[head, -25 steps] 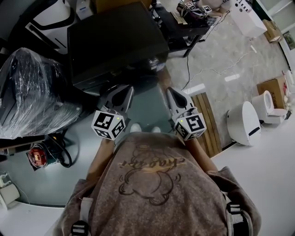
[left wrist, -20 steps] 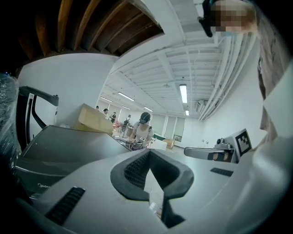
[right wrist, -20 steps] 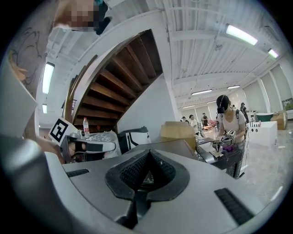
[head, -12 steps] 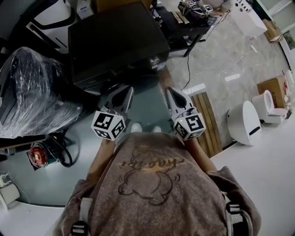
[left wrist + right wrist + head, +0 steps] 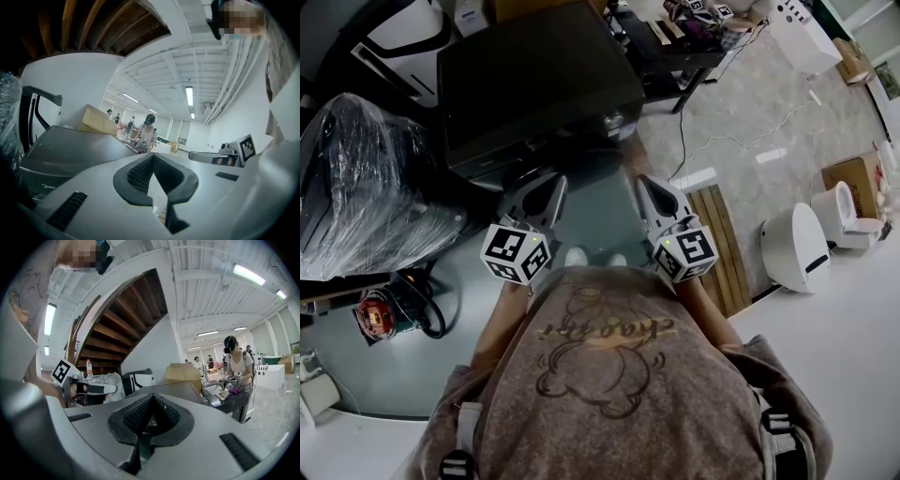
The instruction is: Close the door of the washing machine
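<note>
Head view looks steeply down from head height onto the washing machine [image 5: 534,84] top, close. Both gripper views sit low, facing level across that top. Both share the distant standing person [image 5: 149,129] in the room.

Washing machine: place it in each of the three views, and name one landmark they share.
Head view: washing machine, a dark box at top centre.
Left gripper view: its grey top lies left of centre.
Right gripper view: near centre, just beyond the jaws.
Shared landmark: the plastic-wrapped bundle, on the machine's left in every view.
</note>
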